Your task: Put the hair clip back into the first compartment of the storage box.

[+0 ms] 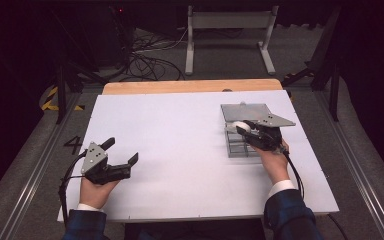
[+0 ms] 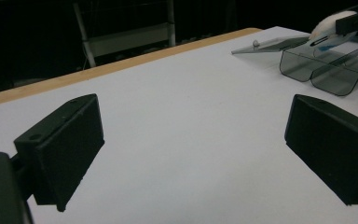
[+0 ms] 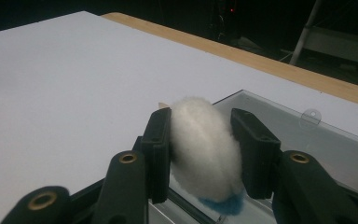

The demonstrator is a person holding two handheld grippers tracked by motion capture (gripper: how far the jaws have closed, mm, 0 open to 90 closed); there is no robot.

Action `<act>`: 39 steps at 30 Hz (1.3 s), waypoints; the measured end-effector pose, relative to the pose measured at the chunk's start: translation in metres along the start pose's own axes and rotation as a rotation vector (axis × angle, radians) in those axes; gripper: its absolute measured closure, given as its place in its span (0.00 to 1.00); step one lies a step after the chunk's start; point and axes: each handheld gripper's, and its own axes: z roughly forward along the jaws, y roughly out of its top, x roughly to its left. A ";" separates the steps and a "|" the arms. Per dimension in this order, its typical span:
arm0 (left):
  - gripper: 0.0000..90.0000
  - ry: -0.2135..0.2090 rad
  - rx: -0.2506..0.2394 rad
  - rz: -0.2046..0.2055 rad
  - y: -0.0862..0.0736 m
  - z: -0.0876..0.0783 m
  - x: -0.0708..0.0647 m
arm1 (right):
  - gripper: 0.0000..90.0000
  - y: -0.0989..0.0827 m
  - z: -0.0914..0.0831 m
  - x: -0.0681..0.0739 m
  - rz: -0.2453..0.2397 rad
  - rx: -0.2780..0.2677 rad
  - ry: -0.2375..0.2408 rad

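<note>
The right gripper has its fingers clenched on a white fluffy pad, a soft oval puff with a bit of blue at its lower edge. The pad sits squeezed between the two pads of the fingers, bulging above and below them. Directly beyond and below the fingertips lies a clear plastic box with its lid swung open and lying flat on the far side.

In the left gripper view the box shows smoky, see-through walls and at least two compartments side by side. I cannot see anything lying in them, though the interior is dim and partly hidden in the high view by the right gripper.

Judging from this, the pick-up is done and the carry is about finished: the pad hangs over the near edge of the box, not yet set down. What seems left is lowering it into a compartment, letting go and perhaps shutting the lid.

The left gripper rests on the white table well apart from the box, its fingers spread wide and released, with nothing but bare table between them.
</note>
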 end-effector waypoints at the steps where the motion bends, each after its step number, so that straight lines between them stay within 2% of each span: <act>1: 0.06 0.002 -0.001 0.002 0.000 0.000 0.000 | 0.67 0.000 0.002 0.000 0.002 0.004 -0.002; 13: 0.06 0.001 0.002 0.002 0.000 0.000 0.001 | 0.67 0.004 0.017 0.000 0.009 0.040 -0.016; 29: 0.06 0.000 0.002 0.001 0.000 0.000 0.001 | 0.66 0.005 0.022 0.000 0.038 0.076 -0.036; 39: 0.06 0.000 0.002 0.000 0.000 -0.001 0.001 | 0.65 0.006 0.026 0.004 0.012 0.094 -0.053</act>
